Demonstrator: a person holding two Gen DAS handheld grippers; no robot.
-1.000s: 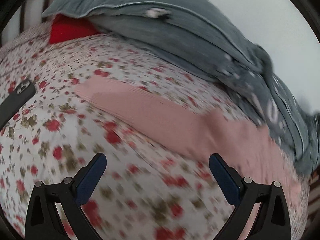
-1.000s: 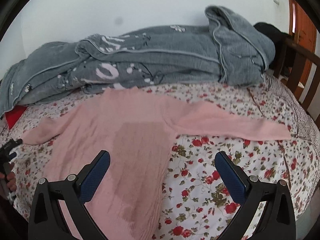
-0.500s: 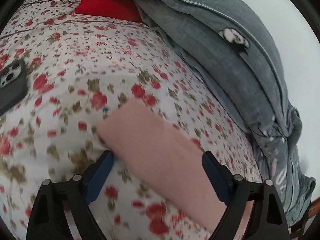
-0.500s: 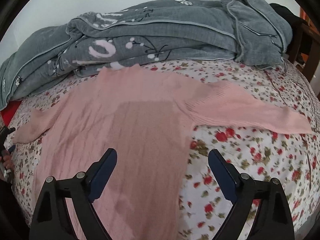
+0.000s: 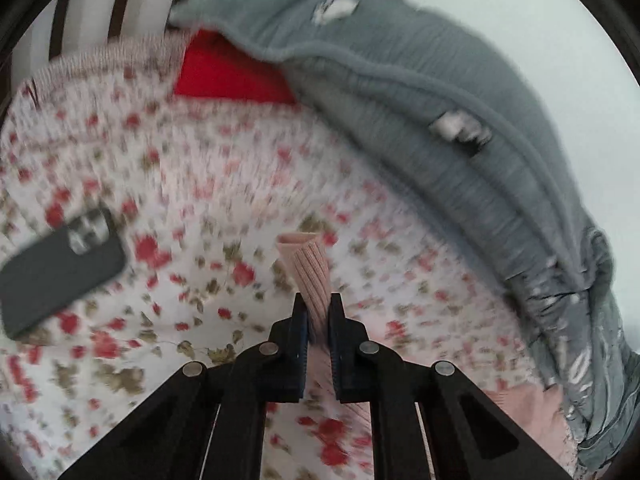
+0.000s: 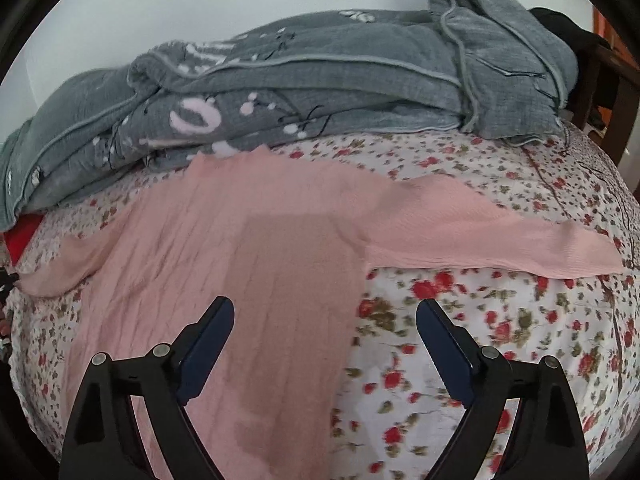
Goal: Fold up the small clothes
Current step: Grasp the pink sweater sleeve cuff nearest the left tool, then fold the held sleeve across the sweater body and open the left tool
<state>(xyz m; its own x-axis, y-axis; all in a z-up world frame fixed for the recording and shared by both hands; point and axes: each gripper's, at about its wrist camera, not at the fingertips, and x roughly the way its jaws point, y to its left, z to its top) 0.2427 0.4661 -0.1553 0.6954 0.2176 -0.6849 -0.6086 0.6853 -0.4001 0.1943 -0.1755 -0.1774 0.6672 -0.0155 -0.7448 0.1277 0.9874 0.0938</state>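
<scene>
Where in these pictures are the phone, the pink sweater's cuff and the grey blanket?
phone [image 5: 60, 270]: left wrist view, middle of its dark back.
cuff [image 5: 306, 258]: left wrist view, ribbed end above the left tool [image 5: 318, 312].
blanket [image 6: 320, 80]: right wrist view, middle of the folded heap.

A bed covered by a white sheet printed with small red flowers [image 6: 500, 312] is seen. A pink ribbed knit sweater [image 6: 248, 280] is spread flat across it, sleeves stretched toward the left and right edges. A crumpled grey quilt with white markings [image 6: 320, 80] is heaped along the far edge by the wall. A red cloth [image 5: 228, 76] is tucked under the quilt's end, and a dark grey smartphone [image 5: 60, 268] is laid on the sheet near the headboard end.
</scene>
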